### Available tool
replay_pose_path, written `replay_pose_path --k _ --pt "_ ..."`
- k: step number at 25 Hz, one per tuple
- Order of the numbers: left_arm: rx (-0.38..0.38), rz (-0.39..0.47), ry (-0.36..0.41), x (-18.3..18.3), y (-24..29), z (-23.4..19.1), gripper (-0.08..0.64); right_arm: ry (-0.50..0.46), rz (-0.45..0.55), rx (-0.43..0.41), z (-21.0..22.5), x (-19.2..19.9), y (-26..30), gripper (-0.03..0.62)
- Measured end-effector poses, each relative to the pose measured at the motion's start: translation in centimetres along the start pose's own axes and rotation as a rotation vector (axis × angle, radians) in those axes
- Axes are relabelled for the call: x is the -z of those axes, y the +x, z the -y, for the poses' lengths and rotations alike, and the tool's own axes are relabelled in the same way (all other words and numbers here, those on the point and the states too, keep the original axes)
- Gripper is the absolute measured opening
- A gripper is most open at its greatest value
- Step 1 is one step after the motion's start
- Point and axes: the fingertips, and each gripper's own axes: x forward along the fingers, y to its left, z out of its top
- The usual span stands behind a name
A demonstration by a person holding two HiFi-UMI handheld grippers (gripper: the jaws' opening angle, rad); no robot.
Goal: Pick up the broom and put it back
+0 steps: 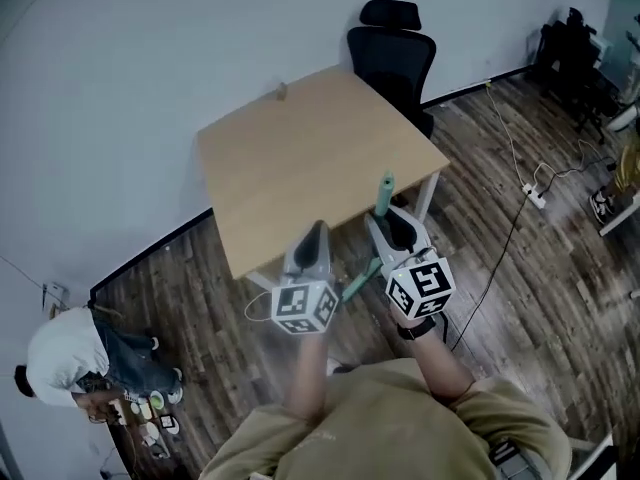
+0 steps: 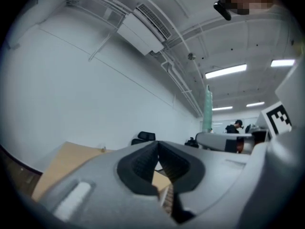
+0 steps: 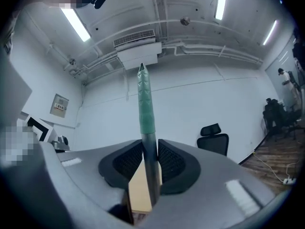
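Observation:
The broom (image 1: 386, 190) is a dark pole with a green grip on top, standing upright in front of me. My right gripper (image 1: 388, 220) is shut on the broom's pole (image 3: 149, 166) just below the green grip (image 3: 145, 109). More of the green broom (image 1: 360, 278) shows lower down between the two grippers; its head is hidden. My left gripper (image 1: 316, 230) is beside it on the left, pointing level at the table. The left gripper (image 2: 158, 147) has its jaws together at the tips with nothing between them. The green grip (image 2: 207, 109) stands to its right.
A light wooden table (image 1: 300, 158) stands right ahead against the white wall, with a black office chair (image 1: 392, 53) behind it. A power strip and cables (image 1: 533, 196) lie on the wood floor to the right. A person (image 1: 75, 363) crouches at lower left among small items.

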Motion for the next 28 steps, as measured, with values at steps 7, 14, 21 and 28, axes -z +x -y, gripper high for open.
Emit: replay_pose_path --k 7,14,21,28 --pt "0.227 -0.082 -0.036 6.8 8.7 17.5 0.003 -0.017 0.023 0.229 15.9 -2.1 -12.3 0.103" --pt "0.531 -0.132 0.003 11.2 15.7 33.3 0.003 -0.018 0.001 0.573 30.3 -1.6 -24.0 0.107" --pt "0.792 -0.214 -0.037 16.3 25.0 43.7 0.003 -0.031 0.003 0.871 42.0 -1.5 -30.8 0.115" --pt "1.007 -0.227 -0.067 16.8 35.5 51.6 0.003 -0.052 0.023 1.080 52.2 -4.0 -32.7 0.109"
